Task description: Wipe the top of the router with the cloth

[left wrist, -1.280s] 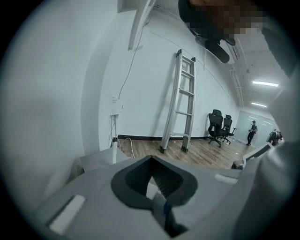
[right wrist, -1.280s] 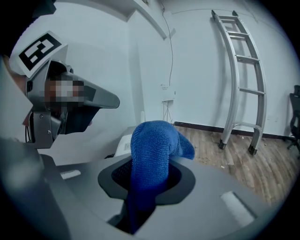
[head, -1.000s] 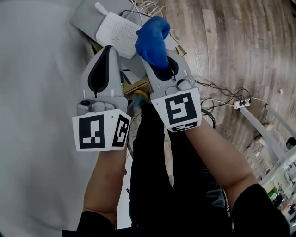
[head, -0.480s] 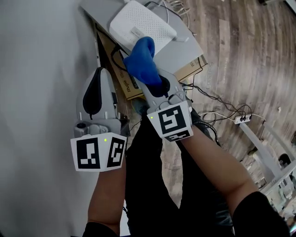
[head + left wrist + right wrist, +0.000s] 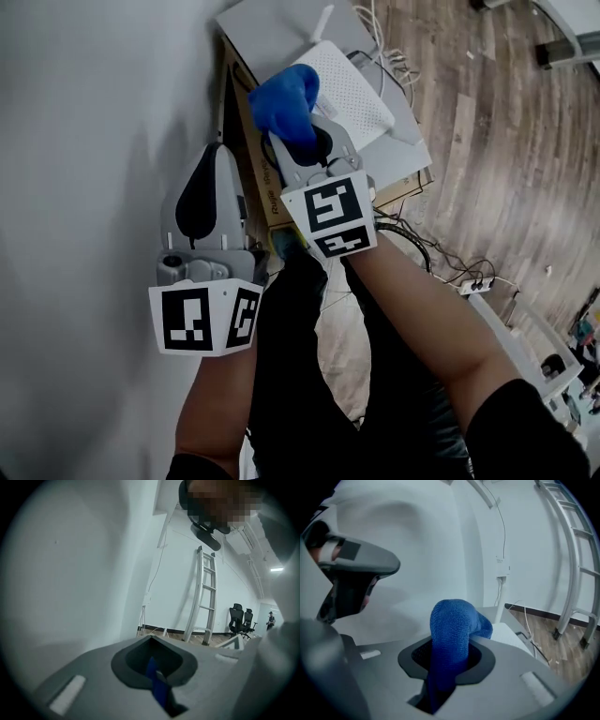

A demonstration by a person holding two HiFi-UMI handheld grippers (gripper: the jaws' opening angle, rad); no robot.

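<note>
Right claw (image 5: 302, 148) is clamped on the blue cloth (image 5: 286, 103); in the right gripper view the cloth (image 5: 452, 634) stands up out of the claw (image 5: 445, 667) in a thick fold and its top flops over toward the white router (image 5: 508, 634). From the head view we note the router (image 5: 352, 89) lying flat on a grey slab (image 5: 281, 28) that sits over a cardboard box (image 5: 255, 150) against the pale wall (image 5: 84, 141). The cloth is at the router's near left edge; we cannot tell whether it touches. Left claw (image 5: 216, 164) hangs apart from the router, beside the wall, lower left of the right one. In the left gripper view the left claw (image 5: 154, 667) is drawn together with nothing held. Cables (image 5: 441, 262) trail over the wood floor (image 5: 506, 141).
</note>
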